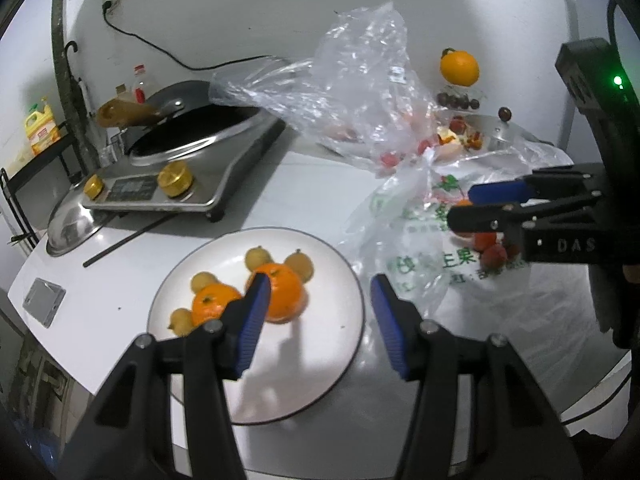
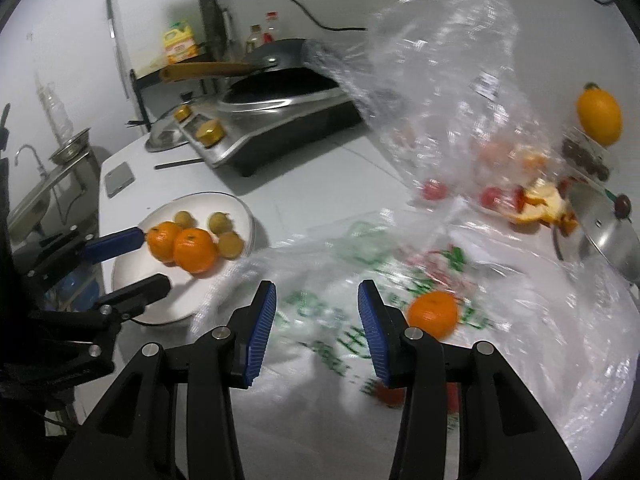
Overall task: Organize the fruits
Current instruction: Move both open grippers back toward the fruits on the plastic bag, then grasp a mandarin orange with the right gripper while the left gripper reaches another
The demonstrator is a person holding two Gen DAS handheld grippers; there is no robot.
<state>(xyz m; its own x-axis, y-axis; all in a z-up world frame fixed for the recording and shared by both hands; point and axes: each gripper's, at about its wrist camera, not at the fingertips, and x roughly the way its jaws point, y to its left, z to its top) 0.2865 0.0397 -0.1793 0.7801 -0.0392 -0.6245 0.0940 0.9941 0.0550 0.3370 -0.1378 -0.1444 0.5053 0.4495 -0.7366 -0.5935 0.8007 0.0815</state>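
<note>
A white plate (image 1: 332,348) holds two oranges (image 1: 282,294) and several small yellow-brown fruits (image 1: 301,265). My left gripper (image 1: 320,312) hovers open over the plate's right half with nothing between its fingers; its left pad hides part of one orange. To the right lies a printed plastic bag (image 1: 424,248) with red fruits (image 1: 493,255) on it. My right gripper (image 2: 316,316) is open and empty above that bag, and a loose orange (image 2: 433,314) rests on the bag just right of its right finger. The plate (image 2: 176,304) and left gripper (image 2: 154,258) show at the left.
An induction cooker (image 1: 160,184) with a wok (image 1: 188,120) stands behind the plate, and a dark chopstick (image 1: 124,242) lies in front of it. A crumpled clear bag (image 1: 352,92) rises at the back. Orange peel (image 2: 540,204), a pot lid (image 2: 600,232) and a raised orange (image 2: 598,114) are far right.
</note>
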